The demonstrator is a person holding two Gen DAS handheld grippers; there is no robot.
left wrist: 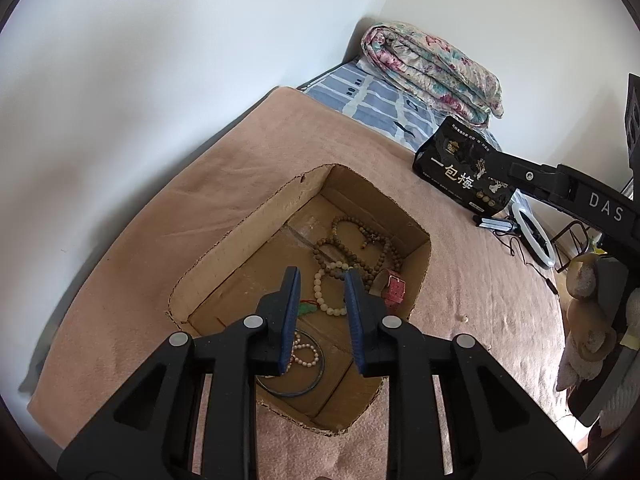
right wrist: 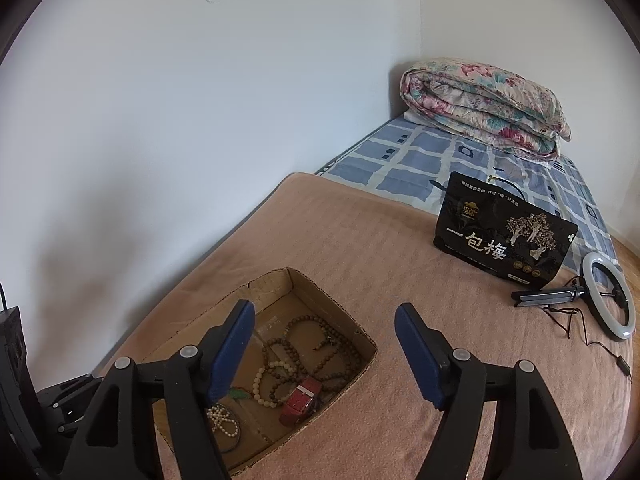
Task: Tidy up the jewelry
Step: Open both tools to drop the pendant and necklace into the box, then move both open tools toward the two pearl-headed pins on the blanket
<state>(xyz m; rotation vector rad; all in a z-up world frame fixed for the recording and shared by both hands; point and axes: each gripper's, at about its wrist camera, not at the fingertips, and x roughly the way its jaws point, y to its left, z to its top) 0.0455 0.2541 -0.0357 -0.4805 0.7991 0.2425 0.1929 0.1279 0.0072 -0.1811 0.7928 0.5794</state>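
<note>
An open cardboard box point(left wrist: 240, 236) point(right wrist: 352, 332) sits on the pink blanket. Inside lie a long brown bead necklace point(left wrist: 360, 248) point(right wrist: 312, 344), a cream bead bracelet point(left wrist: 326, 300) point(right wrist: 264, 384), a red watch point(left wrist: 394, 290) point(right wrist: 302, 400), a green pendant on red cord point(left wrist: 306, 310) point(right wrist: 240, 394), a small pearl bracelet point(left wrist: 306, 354) point(right wrist: 222, 420) and a dark bangle point(left wrist: 316, 380). My left gripper point(left wrist: 322, 276) is open and empty, hovering above the box. My right gripper point(right wrist: 324, 312) is wide open and empty, above the box's right edge.
A black snack bag point(left wrist: 464, 168) point(right wrist: 504, 236) stands on the blanket point(right wrist: 400, 272). A ring light with stand point(left wrist: 534, 236) point(right wrist: 608, 296) and cable lies at the right. A folded floral quilt point(right wrist: 484, 104) rests on the checked sheet by the wall.
</note>
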